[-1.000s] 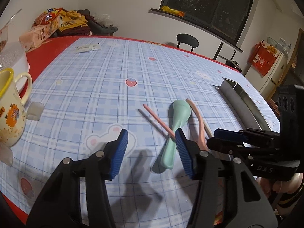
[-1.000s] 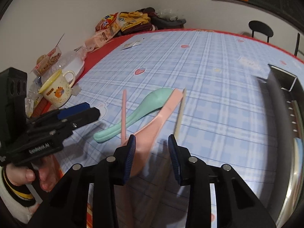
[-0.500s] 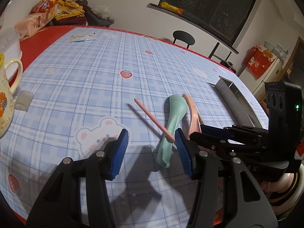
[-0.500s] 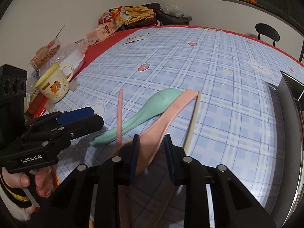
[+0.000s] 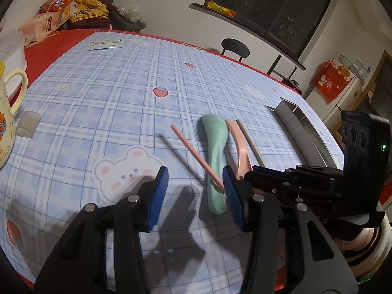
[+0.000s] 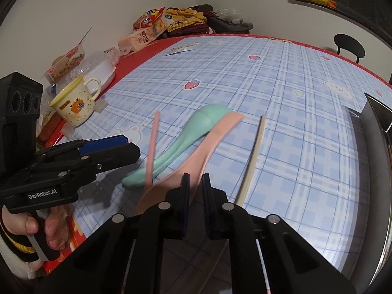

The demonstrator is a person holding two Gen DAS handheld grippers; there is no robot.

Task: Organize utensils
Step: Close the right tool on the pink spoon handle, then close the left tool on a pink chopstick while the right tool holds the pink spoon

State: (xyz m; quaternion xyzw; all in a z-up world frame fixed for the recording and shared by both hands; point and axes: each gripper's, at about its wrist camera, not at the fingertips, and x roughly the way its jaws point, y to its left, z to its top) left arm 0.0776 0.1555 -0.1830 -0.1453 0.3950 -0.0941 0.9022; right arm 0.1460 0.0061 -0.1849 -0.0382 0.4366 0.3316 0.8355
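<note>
Utensils lie mid-frame: pink spoon (image 6: 196, 156), green spoon (image 6: 186, 142), chopsticks. Right gripper (image 6: 196, 183), jaws just closing, pinches the pink spoon's handle; light, stiff, slippery. Left gripper (image 5: 196, 196) is spread, empty.

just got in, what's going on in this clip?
A person is sorting utensils on a plaid tablecloth with two handheld grippers. The right gripper has just been closing and now pinches the handle of the pink spoon. The left gripper hangs open over the handle end of the green spoon, its fingers having narrowed slightly. A pink chopstick lies across the green spoon, a pale chopstick beside the pink one. A metal tray waits on the right.
</note>
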